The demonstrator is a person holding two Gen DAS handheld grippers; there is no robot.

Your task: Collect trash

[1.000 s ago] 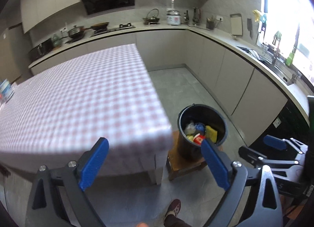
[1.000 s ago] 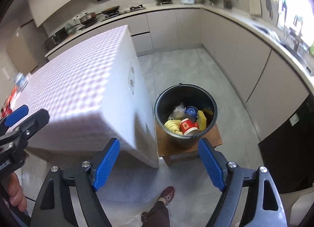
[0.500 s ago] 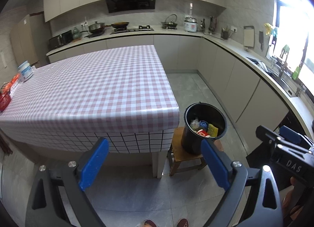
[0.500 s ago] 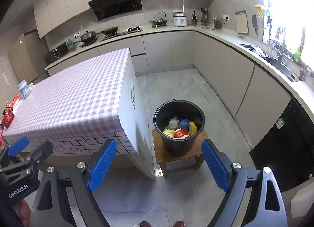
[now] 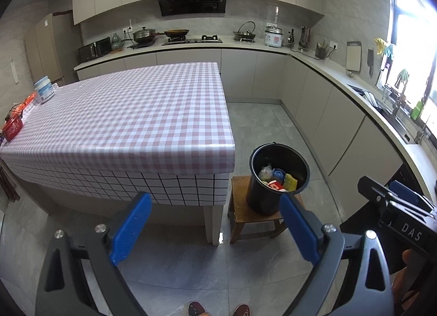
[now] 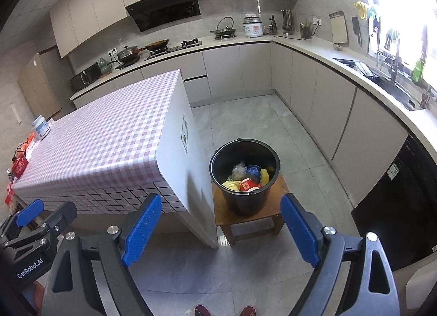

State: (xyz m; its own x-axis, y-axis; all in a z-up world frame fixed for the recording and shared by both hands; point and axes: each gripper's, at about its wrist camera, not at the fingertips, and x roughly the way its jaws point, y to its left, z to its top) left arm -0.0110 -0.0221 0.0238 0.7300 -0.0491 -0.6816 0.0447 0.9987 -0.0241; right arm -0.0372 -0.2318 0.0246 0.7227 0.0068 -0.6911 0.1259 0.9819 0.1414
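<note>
A black bucket [image 5: 259, 201] [image 6: 245, 204] stands on a low wooden stool [image 5: 240, 215] [image 6: 278, 187] at the corner of the checked table. It holds mixed trash [image 5: 275, 179] [image 6: 247, 179]: a red-and-white cup, a blue lid, yellow pieces and a clear wrapper. My left gripper [image 5: 213, 198] is open and empty, held back from the table's near edge. My right gripper [image 6: 220, 198] is also open and empty, well short of the bucket and above the floor. Each gripper shows at the edge of the other's view: the right gripper [image 5: 396, 198], the left gripper [image 6: 30, 215].
The pink-checked table [image 5: 136, 119] [image 6: 103, 135] carries a white jar [image 5: 43, 94] and a red box [image 5: 12, 129] at its far left. Kitchen counters run along the back and right walls. Grey tiled floor lies between table and cabinets. The person's shoes [image 5: 198, 307] show below.
Both grippers have drawn back and up from the table and the bucket, which now look smaller and farther. The right jaws have widened a little. Neither holds anything.
</note>
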